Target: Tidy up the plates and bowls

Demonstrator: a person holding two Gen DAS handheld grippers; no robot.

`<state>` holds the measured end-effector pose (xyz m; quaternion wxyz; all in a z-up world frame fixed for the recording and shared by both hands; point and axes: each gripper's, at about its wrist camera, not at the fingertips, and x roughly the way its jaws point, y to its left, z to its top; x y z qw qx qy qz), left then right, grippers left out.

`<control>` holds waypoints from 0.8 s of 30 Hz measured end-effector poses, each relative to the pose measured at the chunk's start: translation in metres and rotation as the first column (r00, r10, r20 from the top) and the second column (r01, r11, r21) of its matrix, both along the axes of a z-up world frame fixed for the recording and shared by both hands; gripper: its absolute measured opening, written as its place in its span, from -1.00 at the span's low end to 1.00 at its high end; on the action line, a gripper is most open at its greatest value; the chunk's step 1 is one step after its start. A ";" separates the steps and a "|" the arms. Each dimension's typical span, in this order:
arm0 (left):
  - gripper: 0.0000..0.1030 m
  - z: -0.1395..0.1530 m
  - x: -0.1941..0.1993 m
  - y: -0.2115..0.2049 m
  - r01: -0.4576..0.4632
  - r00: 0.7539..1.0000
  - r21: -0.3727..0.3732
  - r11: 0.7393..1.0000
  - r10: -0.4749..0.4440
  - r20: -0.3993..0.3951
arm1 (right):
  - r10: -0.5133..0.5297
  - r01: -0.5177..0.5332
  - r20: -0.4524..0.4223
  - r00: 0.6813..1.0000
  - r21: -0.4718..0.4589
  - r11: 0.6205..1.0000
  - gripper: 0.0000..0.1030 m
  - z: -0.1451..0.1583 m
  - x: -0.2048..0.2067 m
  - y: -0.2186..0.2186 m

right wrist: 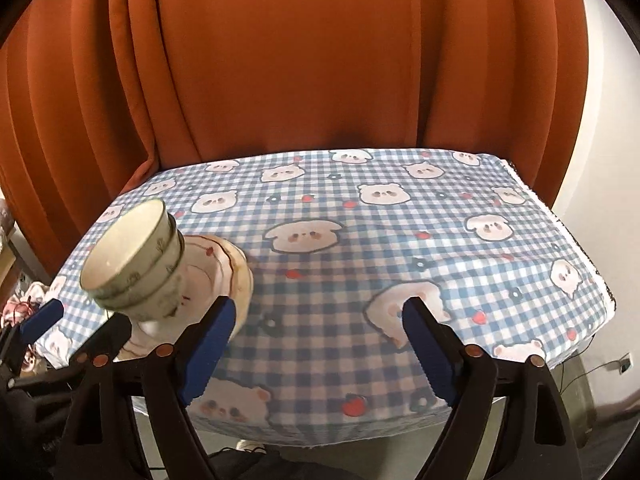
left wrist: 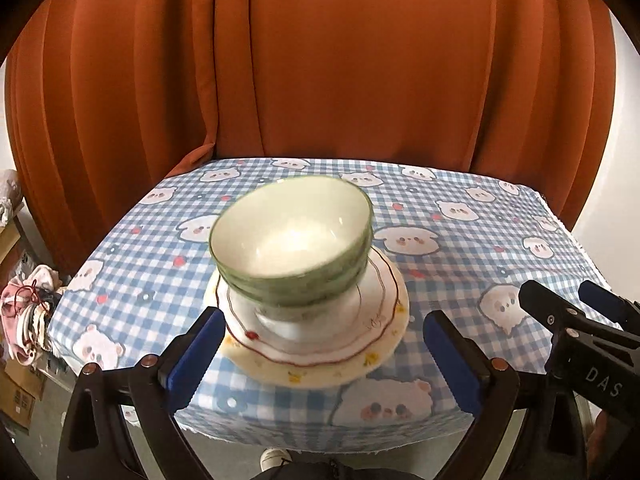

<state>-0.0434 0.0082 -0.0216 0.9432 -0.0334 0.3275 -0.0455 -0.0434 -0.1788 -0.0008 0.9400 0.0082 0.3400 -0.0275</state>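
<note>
A stack of green-rimmed bowls (left wrist: pixel 292 240) stands on a stack of plates (left wrist: pixel 376 332), a white one with a red line over a yellowish one, near the table's front edge. My left gripper (left wrist: pixel 324 352) is open and empty, its blue pads on either side of the plates, just short of them. The stack also shows at the left of the right wrist view: bowls (right wrist: pixel 132 260), plates (right wrist: pixel 224 264). My right gripper (right wrist: pixel 320 344) is open and empty over the tablecloth, to the right of the stack; it shows in the left wrist view (left wrist: pixel 576 300).
The table (right wrist: pixel 400 220) carries a blue checked cloth with bear prints. An orange curtain (left wrist: pixel 320 60) hangs right behind it. Boxes and bundled cloth (left wrist: pixel 24 312) lie on the floor to the left. A white wall is at the right.
</note>
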 end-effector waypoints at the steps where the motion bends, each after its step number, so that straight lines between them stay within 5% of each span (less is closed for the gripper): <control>1: 0.95 -0.003 -0.003 -0.002 0.008 1.000 0.006 1.000 -0.008 -0.007 | -0.002 0.002 0.000 1.000 -0.003 1.000 0.78 -0.004 -0.004 -0.003; 24: 1.00 -0.006 -0.034 -0.015 0.005 1.000 0.026 1.000 -0.004 -0.006 | 0.016 -0.016 -0.006 1.000 -0.004 1.000 0.80 -0.017 -0.045 -0.015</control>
